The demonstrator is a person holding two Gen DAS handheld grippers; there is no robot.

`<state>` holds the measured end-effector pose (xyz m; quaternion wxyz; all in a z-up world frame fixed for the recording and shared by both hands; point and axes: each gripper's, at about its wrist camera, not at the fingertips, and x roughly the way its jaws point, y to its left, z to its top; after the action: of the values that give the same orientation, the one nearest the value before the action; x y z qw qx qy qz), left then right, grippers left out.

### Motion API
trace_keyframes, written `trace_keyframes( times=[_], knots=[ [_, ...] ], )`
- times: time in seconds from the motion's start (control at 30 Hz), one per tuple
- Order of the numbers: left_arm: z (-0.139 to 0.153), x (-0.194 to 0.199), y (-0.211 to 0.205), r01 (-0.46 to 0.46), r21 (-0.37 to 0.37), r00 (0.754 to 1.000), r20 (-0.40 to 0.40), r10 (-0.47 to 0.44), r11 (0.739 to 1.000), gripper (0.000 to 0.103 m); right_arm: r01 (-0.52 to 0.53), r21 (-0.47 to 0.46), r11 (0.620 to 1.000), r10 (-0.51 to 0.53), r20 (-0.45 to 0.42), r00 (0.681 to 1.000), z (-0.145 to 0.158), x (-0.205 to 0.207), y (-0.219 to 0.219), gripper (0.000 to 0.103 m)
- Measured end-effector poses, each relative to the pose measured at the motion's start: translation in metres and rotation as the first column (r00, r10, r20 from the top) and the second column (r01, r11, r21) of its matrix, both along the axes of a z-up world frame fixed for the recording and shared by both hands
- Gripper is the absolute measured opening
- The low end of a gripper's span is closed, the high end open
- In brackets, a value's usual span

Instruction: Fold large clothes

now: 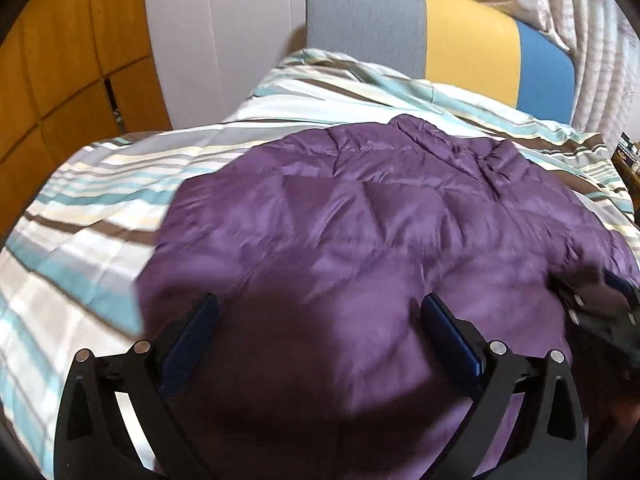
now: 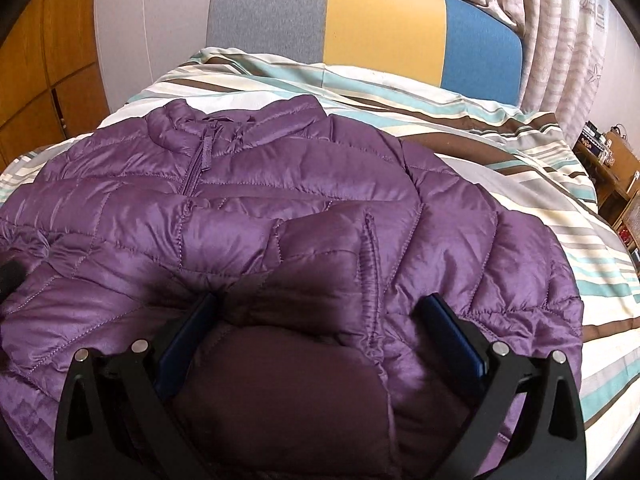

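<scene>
Between the spread fingers of my left gripper (image 1: pixel 318 306) I see nothing but purple fabric: its blue pads stand wide apart and hold nothing, poised just above the near, lower part of the purple puffer jacket (image 1: pixel 360 232). My right gripper (image 2: pixel 320 304) is released in the same way, its fingers splayed on either side of a puffed, folded-over piece of the jacket (image 2: pixel 320 240), which I take for a sleeve laid across the front, though I cannot be sure. Whether either set of pads touches the cloth, I cannot tell; the dark shadows under both suggest they are very close. Outward from the tools, the jacket lies front up on the striped bedcover (image 1: pixel 92 184), zip (image 2: pixel 196 168) closed, collar (image 2: pixel 188 124) at the far end toward the grey, yellow and blue headboard (image 2: pixel 380 28), hem nearest me. So its long axis runs straight away from both grippers, and each tool looks along that axis. The left gripper sits over the jacket's left part, with bare bedcover just beside it on the outer side; the right gripper, which shows at the right edge of the left view, sits over the right part, with the jacket's right edge and sleeve curving round near its outer finger. I judge that the next fold turns on this: each hand is nearer its own side of the hem, and the collar is well apart from both.
</scene>
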<state>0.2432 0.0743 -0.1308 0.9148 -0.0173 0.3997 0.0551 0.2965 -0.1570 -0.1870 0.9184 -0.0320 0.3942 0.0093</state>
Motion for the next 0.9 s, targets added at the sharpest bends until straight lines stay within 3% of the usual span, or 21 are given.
trace_keyframes(
  times=[0.2, 0.43, 0.63, 0.9],
  knots=[
    [-0.009, -0.050, 0.012, -0.003, 0.010, 0.999, -0.036, 0.003, 1.000, 0.100, 0.003, -0.012, 1.000, -0.003, -0.004, 1.000, 0.002, -0.003, 0.003, 0.101],
    [-0.022, -0.073, 0.038, -0.061, -0.093, 0.995, -0.085, 0.053, 0.994, 0.100, 0.007, -0.018, 1.000, -0.007, -0.005, 1.000, 0.013, -0.014, 0.000, 0.101],
    [-0.023, -0.104, 0.050, -0.045, -0.113, 0.996, -0.079, 0.036, 0.993, 0.100, -0.020, -0.013, 1.000, 0.021, 0.031, 0.999, 0.041, -0.061, -0.015, 0.101],
    [-0.031, -0.149, 0.066, -0.043, -0.143, 0.998, -0.060, 0.034, 0.989, 0.100, 0.007, 0.128, 0.992, -0.002, -0.040, 0.999, 0.042, -0.140, -0.072, 0.100]
  ],
)
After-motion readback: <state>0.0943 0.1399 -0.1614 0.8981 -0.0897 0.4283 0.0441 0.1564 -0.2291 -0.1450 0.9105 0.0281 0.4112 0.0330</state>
